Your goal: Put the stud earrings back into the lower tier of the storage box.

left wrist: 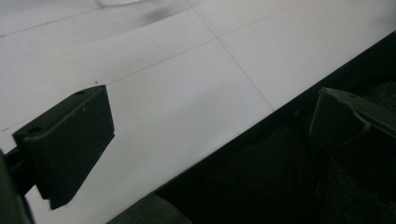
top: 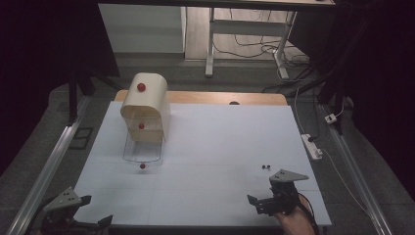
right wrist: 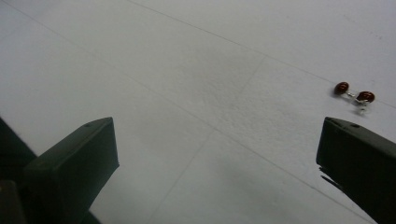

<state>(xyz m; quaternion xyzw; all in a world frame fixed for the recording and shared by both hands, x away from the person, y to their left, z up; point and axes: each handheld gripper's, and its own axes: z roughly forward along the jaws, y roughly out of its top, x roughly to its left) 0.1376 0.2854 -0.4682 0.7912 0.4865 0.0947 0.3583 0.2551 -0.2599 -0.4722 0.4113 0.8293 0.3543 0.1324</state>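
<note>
— High view, item one: we list the right gripper (top: 268, 196) near the table (top: 205, 142) edge, jaws spread wide, holding nothing. What lies closest to it?

— We log a pair of small red beads (top: 265, 167) joined by a clear link, just beyond that gripper on the white surface; in the right gripper view they (right wrist: 354, 94) sit past the right-hand jaw, untouched.

— And item two?

— Left gripper (top: 95, 211), far across the table edge from those beads, jaws also wide apart and empty. A cream cabinet (top: 146, 105) with red knobs stands well beyond the beads.
</note>
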